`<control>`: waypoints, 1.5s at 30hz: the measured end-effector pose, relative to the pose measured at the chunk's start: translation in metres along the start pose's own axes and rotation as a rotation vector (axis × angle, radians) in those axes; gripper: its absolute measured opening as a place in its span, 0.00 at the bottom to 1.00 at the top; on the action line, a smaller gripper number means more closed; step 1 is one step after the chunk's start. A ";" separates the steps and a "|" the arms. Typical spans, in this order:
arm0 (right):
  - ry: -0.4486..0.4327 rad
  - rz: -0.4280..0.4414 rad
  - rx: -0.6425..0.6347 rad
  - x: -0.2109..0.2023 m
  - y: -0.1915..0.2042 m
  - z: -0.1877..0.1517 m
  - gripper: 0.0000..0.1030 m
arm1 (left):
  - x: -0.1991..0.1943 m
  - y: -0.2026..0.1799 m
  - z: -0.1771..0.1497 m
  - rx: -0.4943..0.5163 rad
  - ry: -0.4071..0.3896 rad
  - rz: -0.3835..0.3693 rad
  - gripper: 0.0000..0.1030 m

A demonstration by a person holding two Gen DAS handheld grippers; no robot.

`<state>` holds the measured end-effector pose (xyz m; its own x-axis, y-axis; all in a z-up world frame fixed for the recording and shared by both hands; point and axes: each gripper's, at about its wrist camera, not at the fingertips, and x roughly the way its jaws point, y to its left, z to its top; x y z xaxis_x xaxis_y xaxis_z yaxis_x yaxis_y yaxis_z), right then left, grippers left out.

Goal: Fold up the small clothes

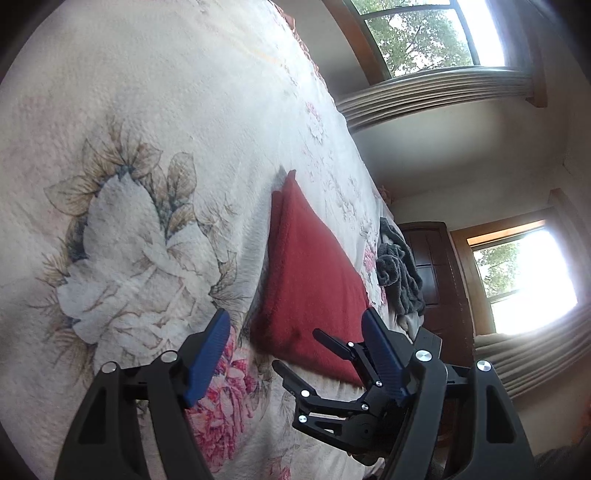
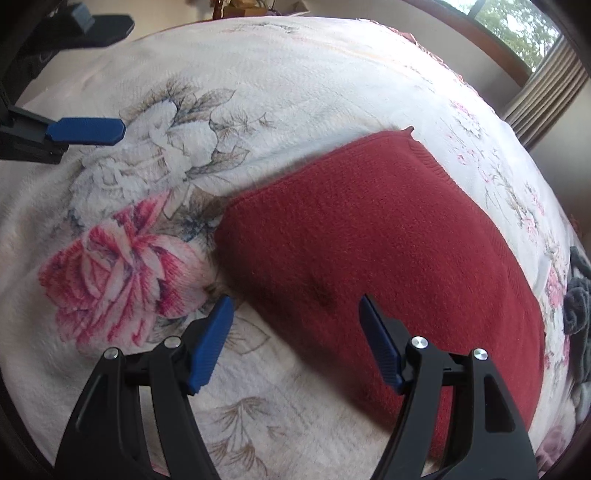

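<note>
We see a red knit (image 2: 388,251) lying folded flat on a floral blanket (image 2: 277,74) that covers the bed. In the right wrist view it fills the centre and right of the frame, its near left corner just beside a large pink rose print (image 2: 122,269). A ribbed hem runs along its far right edge.

Our right gripper (image 2: 295,332) hangs just above the knit's near edge with its blue fingers (image 2: 212,343) spread wide, holding nothing. The left finger is over the blanket, the right one over the red cloth.

Our left gripper (image 1: 295,343) is likewise spread apart and empty, over the blanket beside the knit's near end. In the left wrist view the knit (image 1: 310,273) stretches away from us. The right gripper (image 1: 332,373) shows below it, low in the frame.

Further along the bed a dark grey garment (image 1: 400,269) lies crumpled, well apart from the red one; it seems to sit near the bed's edge, though the fisheye bends that part. Two windows (image 1: 424,33) with curtains stand beyond.
</note>
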<state>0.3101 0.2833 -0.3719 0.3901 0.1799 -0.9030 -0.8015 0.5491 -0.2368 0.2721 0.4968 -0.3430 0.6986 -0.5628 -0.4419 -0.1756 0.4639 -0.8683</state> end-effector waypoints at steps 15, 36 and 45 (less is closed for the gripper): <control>-0.045 -0.389 -0.323 0.028 0.051 -0.009 0.74 | 0.003 0.011 -0.008 -0.007 -0.007 -0.046 0.72; -0.134 -0.326 -0.098 0.003 -0.008 0.020 0.14 | 0.099 0.024 0.086 -0.239 0.240 -0.217 0.81; -0.152 -0.303 -0.039 -0.011 -0.023 0.026 0.14 | 0.210 0.004 0.123 -0.146 0.461 -0.072 0.81</control>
<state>0.3360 0.2900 -0.3475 0.6741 0.1341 -0.7264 -0.6541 0.5651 -0.5027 0.5032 0.4646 -0.4112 0.3384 -0.8495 -0.4047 -0.2568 0.3304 -0.9082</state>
